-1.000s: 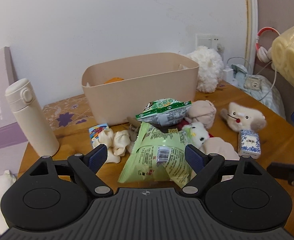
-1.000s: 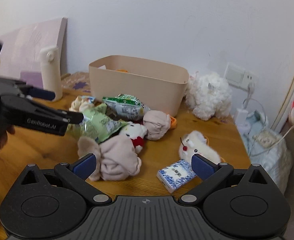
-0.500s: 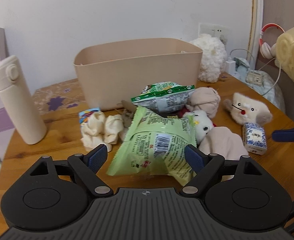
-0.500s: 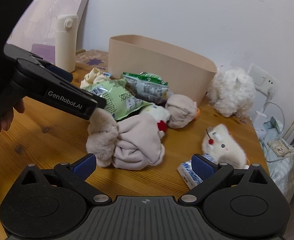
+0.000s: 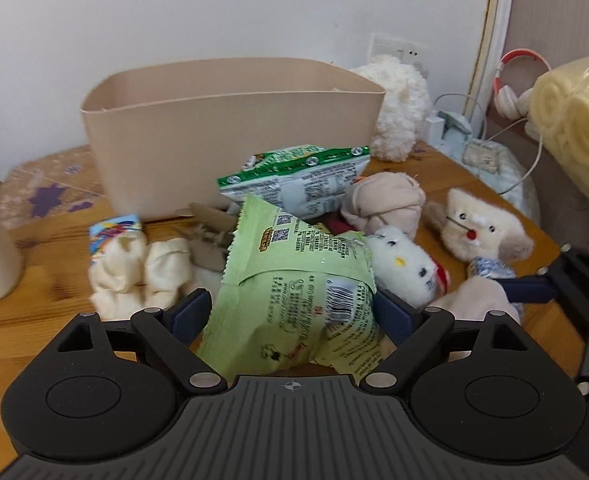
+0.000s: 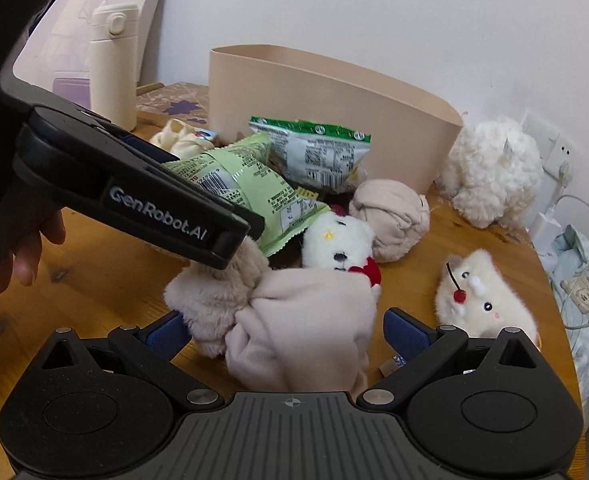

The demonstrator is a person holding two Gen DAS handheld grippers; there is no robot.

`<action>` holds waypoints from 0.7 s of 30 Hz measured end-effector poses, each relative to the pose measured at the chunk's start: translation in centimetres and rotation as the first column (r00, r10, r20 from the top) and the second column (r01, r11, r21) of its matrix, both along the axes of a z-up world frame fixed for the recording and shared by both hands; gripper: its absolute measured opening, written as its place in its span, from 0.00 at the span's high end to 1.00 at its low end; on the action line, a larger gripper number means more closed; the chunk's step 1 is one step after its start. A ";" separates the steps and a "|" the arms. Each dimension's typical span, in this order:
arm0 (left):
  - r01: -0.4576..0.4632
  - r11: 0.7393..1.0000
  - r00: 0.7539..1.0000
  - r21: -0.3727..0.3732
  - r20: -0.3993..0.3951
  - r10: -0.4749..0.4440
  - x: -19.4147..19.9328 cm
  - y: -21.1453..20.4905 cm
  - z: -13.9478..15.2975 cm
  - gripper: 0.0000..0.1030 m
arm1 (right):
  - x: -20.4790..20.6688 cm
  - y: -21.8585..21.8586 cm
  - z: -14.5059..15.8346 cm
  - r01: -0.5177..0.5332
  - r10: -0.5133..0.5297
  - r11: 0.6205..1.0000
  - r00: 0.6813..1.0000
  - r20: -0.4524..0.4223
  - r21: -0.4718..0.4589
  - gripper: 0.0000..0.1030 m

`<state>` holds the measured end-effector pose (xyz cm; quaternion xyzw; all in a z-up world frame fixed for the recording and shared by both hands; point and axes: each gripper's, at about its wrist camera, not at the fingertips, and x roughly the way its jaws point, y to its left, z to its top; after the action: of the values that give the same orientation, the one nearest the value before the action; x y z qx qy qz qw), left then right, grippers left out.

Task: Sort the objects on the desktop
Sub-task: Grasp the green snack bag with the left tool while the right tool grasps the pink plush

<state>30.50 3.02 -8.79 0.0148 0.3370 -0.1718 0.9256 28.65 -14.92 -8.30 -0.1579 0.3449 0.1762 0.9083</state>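
My left gripper [image 5: 293,316] is open, and the light green snack bag [image 5: 294,280] lies between its pads on the wooden table [image 5: 46,312]. My right gripper [image 6: 286,332] is also open and straddles a pale pink plush bundle [image 6: 302,320]. In the right wrist view the light green snack bag [image 6: 246,188] shows behind the left gripper's near finger [image 6: 198,220]. A darker green snack bag [image 5: 298,176] leans on the beige bin [image 5: 234,128] behind. A white kitty plush [image 5: 402,264] and a rolled pink cloth [image 5: 382,204] lie just right of the bags.
A cream plush with a red nose [image 6: 482,300] and a blue-white tissue pack [image 5: 490,268] lie to the right. Cream socks [image 5: 138,272] and a cream bottle [image 6: 112,64] are on the left. A fluffy white plush [image 6: 490,172] sits by the wall socket. Cables hang past the table's right edge.
Both grippers have moved forward and lower. The left one now has the light green bag between its fingers, and the right one has closed in around the pink bundle. Both stay open.
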 end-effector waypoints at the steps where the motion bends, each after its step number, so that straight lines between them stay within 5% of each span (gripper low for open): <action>1: 0.005 1.000 1.000 -0.011 -0.004 -0.005 0.2 -0.1 -0.1 0.13 | 0.3 -0.2 -0.2 0.008 -0.008 1.000 1.000 -0.010 0.007 0.04; 7: 0.028 0.998 0.999 -0.054 -0.020 -0.029 0.8 -0.7 -0.6 0.15 | 1.4 -1.5 -0.8 0.026 -0.021 0.997 0.997 -0.068 0.074 0.19; 9: 0.049 0.994 0.998 -0.102 -0.035 -0.053 0.9 -0.4 -0.7 0.34 | 1.4 -1.5 -0.8 0.025 -0.019 0.996 0.997 -0.069 0.089 0.23; 12: 0.045 0.991 0.997 -0.126 -0.050 -0.052 0.9 -0.4 -0.6 0.40 | 1.4 -1.8 -0.7 0.025 -0.017 0.994 0.997 -0.072 0.109 0.30; 21: 0.009 0.990 0.999 -0.140 -0.033 -0.014 -0.2 0.1 -0.1 0.44 | 0.3 -2.5 0.0 0.022 -0.013 0.993 0.997 -0.070 0.119 0.44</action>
<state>30.31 3.16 -8.88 -0.0510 0.3397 -0.2007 0.9175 29.00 -17.39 -8.31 -0.0939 0.3660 0.1939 0.9053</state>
